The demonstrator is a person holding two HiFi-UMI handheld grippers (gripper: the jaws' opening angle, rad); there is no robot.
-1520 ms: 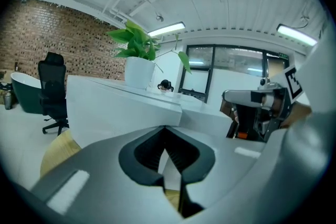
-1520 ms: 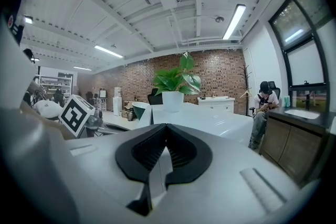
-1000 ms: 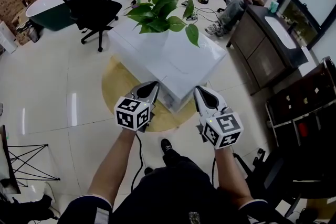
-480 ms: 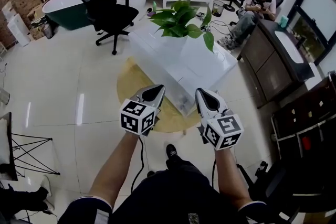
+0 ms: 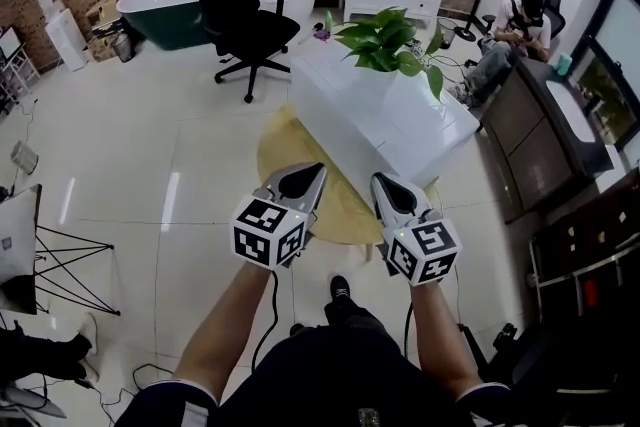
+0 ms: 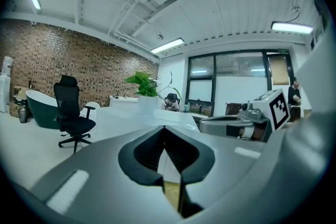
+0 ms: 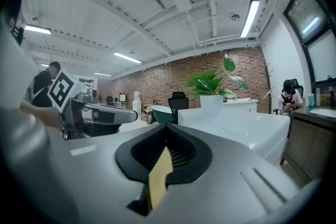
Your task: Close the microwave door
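Microwave and door show in no view, so closing looks unstarted: low in the frame the left gripper (image 5: 305,177) and right gripper (image 5: 388,187) are pinched together on nothing, white table (image 5: 420,130) and potted plant (image 5: 390,45) beyond.

We find no legible text, label, brand or number in any view. The only printed marks are black-and-white square patterns on the left marker cube (image 5: 268,232) and the right marker cube (image 5: 423,252), lower centre of the head view.
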